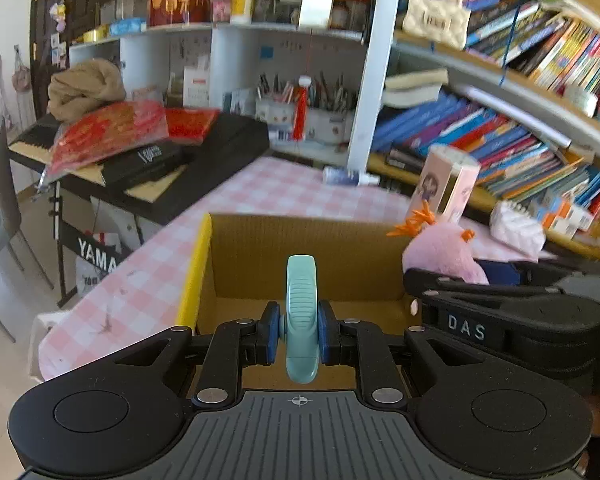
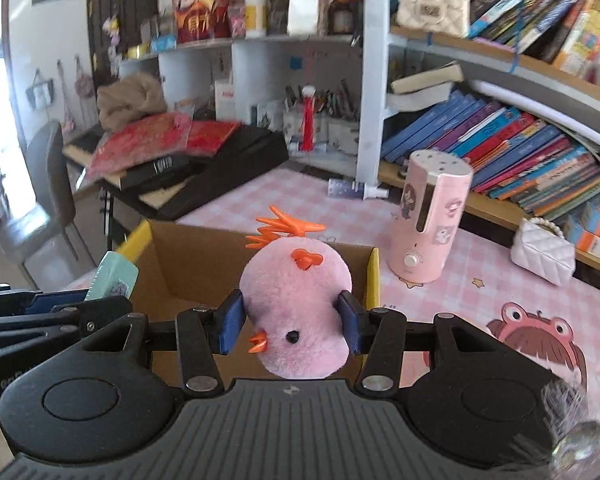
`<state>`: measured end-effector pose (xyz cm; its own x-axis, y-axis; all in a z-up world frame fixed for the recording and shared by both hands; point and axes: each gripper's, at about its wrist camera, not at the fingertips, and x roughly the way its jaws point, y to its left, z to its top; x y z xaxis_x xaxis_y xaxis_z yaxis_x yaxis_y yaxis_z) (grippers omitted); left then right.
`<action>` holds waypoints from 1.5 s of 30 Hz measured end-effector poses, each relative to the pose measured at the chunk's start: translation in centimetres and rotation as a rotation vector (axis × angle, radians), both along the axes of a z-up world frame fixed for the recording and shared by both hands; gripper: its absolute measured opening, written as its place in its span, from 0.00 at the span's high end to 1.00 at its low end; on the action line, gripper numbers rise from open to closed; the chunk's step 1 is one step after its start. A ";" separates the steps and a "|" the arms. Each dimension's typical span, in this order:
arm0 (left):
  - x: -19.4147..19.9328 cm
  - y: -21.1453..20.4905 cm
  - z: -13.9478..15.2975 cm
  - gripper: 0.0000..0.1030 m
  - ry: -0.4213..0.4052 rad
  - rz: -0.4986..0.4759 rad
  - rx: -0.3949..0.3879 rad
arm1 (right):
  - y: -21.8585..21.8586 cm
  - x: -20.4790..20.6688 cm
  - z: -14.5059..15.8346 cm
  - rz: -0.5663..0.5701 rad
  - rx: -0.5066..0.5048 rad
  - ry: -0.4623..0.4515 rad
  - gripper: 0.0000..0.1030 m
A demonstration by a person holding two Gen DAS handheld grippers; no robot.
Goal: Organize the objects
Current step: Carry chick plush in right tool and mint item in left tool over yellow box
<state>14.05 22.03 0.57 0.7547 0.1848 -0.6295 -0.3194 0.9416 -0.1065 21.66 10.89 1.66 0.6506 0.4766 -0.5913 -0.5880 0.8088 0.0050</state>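
Left gripper (image 1: 299,334): blue pads pinched on a teal clip-like plastic piece (image 1: 301,316), which stands upright between them, just above the near edge of the box.
Right gripper (image 2: 291,326): blue pads pressed into the sides of a pink plush chick (image 2: 296,304) with orange crest, beak and bow; the toy hangs over the box's near right part.
Cardboard box (image 1: 300,252): open, brown inside with yellow edges, on the near part of the table, beneath both grippers; what can be seen of its floor is bare.
Table (image 1: 148,280): covered in a pink-and-white check cloth.
Pink cylinder (image 2: 430,220): a sticker-covered appliance with a knob, upright to the right of the box, apart from it.
White quilted purse (image 2: 544,254): at the right, near the bookshelf.
Small bottle (image 2: 354,189): lying on its side at the table's far edge.
Bookshelf (image 2: 500,140): far right, packed with leaning books.
Keyboard (image 1: 188,160): far left, loaded with red packets.
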 end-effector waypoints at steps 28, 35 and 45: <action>4.3 -0.8 -4.9 0.83 0.201 0.024 0.027 | 5.5 3.9 -6.1 0.344 -0.465 0.028 0.54; 4.4 -0.8 -5.6 0.83 0.224 0.030 0.023 | 5.6 3.8 -6.3 0.349 -0.487 0.013 0.54; 4.1 -0.6 -5.5 0.83 0.217 0.046 0.025 | 5.8 3.7 -6.3 0.345 -0.491 0.011 0.54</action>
